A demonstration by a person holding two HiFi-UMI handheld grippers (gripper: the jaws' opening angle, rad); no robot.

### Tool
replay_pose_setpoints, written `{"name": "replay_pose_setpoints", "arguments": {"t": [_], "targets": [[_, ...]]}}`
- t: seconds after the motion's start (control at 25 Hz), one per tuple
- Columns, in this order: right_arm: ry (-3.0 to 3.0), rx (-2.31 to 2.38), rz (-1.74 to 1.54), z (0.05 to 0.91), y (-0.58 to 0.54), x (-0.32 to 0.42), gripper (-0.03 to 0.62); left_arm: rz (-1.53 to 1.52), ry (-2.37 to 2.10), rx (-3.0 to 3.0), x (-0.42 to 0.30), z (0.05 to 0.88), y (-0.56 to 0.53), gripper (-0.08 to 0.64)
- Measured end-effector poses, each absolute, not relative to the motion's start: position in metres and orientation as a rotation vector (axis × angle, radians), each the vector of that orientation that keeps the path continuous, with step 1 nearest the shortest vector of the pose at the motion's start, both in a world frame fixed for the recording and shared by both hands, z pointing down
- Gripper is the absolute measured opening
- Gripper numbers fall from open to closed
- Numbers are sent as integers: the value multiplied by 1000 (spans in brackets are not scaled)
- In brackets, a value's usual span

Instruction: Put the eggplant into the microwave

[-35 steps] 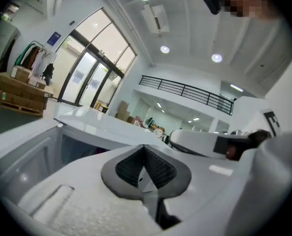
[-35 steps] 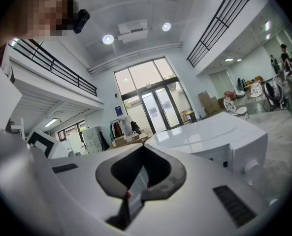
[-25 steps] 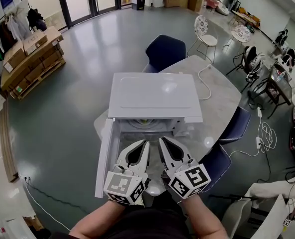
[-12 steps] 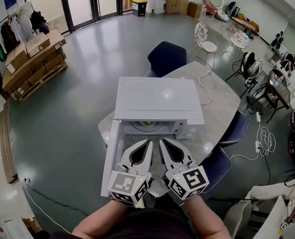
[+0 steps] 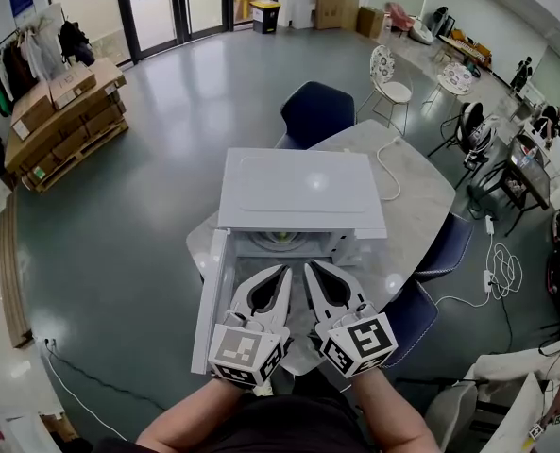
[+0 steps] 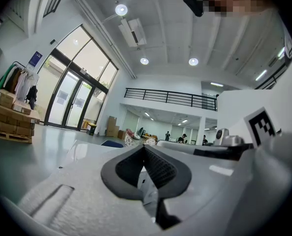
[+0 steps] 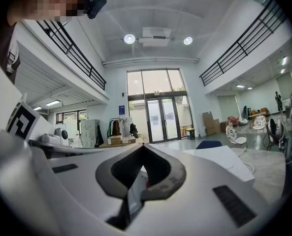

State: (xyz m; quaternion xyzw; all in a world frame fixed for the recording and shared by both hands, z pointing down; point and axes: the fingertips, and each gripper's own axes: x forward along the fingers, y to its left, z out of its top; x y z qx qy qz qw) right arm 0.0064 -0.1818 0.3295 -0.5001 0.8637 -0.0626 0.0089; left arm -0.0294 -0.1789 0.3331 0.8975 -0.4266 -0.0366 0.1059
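Head view: white microwave point(image 5: 303, 192) on a pale round table point(image 5: 421, 192), door point(image 5: 212, 291) swung wide open to the left; inside the cavity, on the turntable, a small greenish patch point(image 5: 281, 238), mostly tucked under the microwave's top; cannot tell whether that is the eggplant, and no clearer sign of it in any view. Just in front of the open cavity, left gripper point(image 5: 285, 270) and right gripper point(image 5: 308, 266) side by side, close together, both pointing at the opening; marker cubes nearest the camera, forearms below them. Behind the table a blue chair point(image 5: 315, 107); far left, stacked cardboard boxes point(image 5: 62, 111) on the grey floor.

Left gripper view: left gripper point(image 6: 144, 146) with jaws pressed together at the tips, nothing clamped between them; only a sliver of white showing through the gap lower down. To the right, the other gripper's marker cube; beyond, tall glass doors point(image 6: 72, 100) and a balcony railing point(image 6: 165, 97).

Right gripper view: right gripper point(image 7: 144, 145) likewise closed tip to tip, empty; at left, the neighbouring gripper's marker cube; at right, the microwave's flat white top.
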Motion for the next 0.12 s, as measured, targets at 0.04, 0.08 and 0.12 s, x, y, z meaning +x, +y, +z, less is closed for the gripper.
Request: {"name": "replay_pose_setpoints", "arguments": {"t": [0.04, 0.08, 0.12], "targets": [[2699, -1561, -199, 330, -181, 7, 0, -106, -1258, 2645, -29, 333, -178, 9], [2699, -1559, -203, 330, -181, 7, 0, -106, -1260, 2646, -28, 333, -178, 9], [2700, -1557, -206, 330, -180, 8, 0, -106, -1261, 2648, -28, 333, -177, 9]]}}
